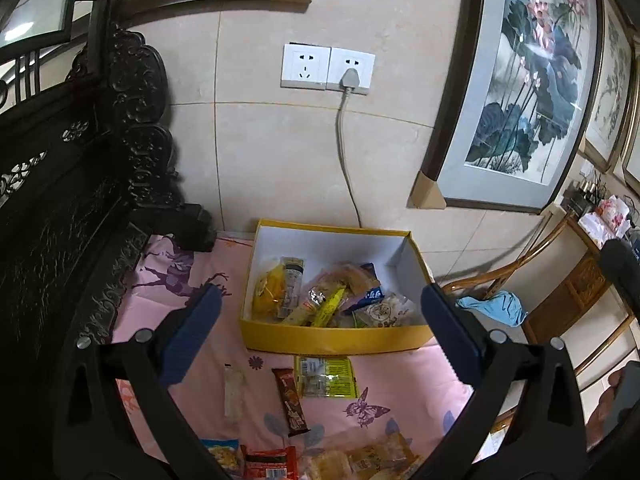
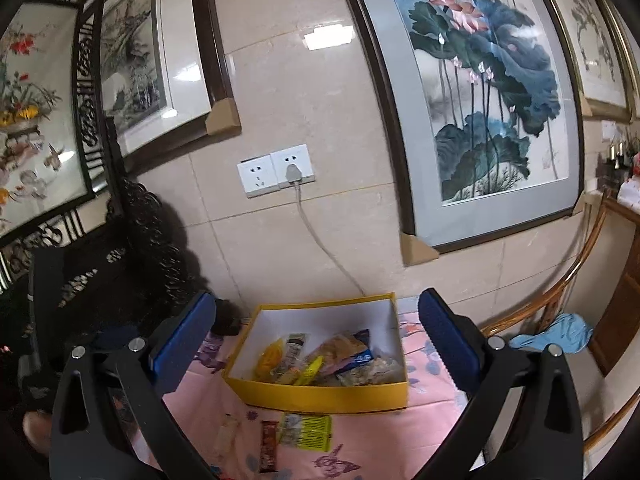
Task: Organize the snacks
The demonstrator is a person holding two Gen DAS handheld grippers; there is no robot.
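Note:
A yellow box (image 1: 332,338) with a white inside stands on the pink cloth and holds several snack packets (image 1: 320,298). It also shows in the right wrist view (image 2: 324,396). In front of it lie a yellow-green packet (image 1: 326,376), a brown bar (image 1: 291,400) and a pale long packet (image 1: 234,394). More snacks (image 1: 320,460) lie at the near edge. My left gripper (image 1: 320,320) is open and empty, above the cloth near the box. My right gripper (image 2: 316,340) is open and empty, held higher, with the box between its fingers in view.
A dark carved wooden bench back (image 1: 80,200) rises at the left. A tiled wall with sockets (image 1: 328,68), a plugged cord and framed paintings (image 1: 520,80) stands behind. A bamboo chair (image 1: 520,280) with a blue cloth (image 1: 496,306) is at the right.

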